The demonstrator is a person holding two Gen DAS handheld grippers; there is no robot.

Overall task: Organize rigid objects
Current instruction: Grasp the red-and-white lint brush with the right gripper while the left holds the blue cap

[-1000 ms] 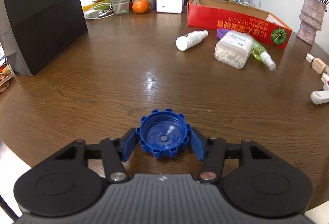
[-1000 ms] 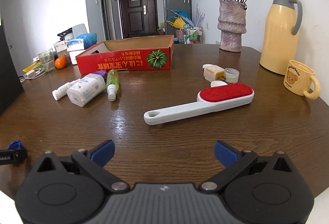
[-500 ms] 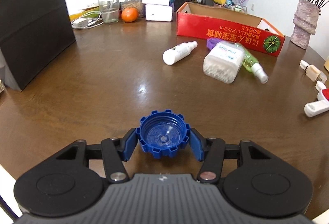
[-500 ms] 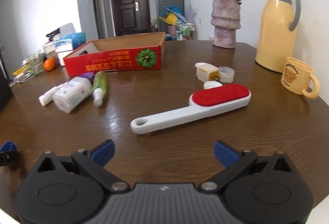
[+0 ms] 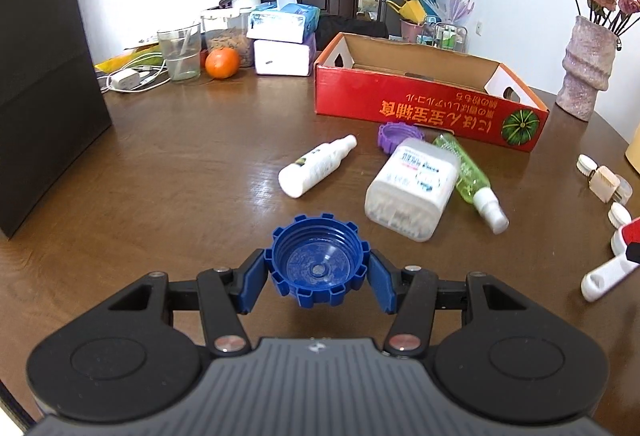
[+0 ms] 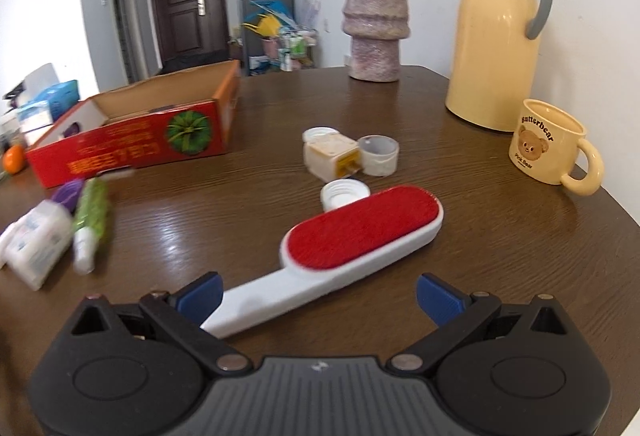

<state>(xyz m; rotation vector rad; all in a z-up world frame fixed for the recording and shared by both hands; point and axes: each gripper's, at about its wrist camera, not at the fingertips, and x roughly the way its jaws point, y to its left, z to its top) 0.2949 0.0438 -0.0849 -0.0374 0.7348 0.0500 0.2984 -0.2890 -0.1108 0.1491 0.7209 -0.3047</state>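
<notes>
Jaws of your left gripper (image 5: 318, 276) stayed clamped on the blue notched plastic cap (image 5: 319, 264) nearing the red cardboard box (image 5: 424, 107), while your right gripper (image 6: 318, 294), jaws wide, closed over the white-handled red lint brush (image 6: 340, 256) between them.

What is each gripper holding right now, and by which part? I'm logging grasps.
The left gripper is shut on the blue cap, clamped by its notched rim. The right gripper is open, holding nothing.
</notes>
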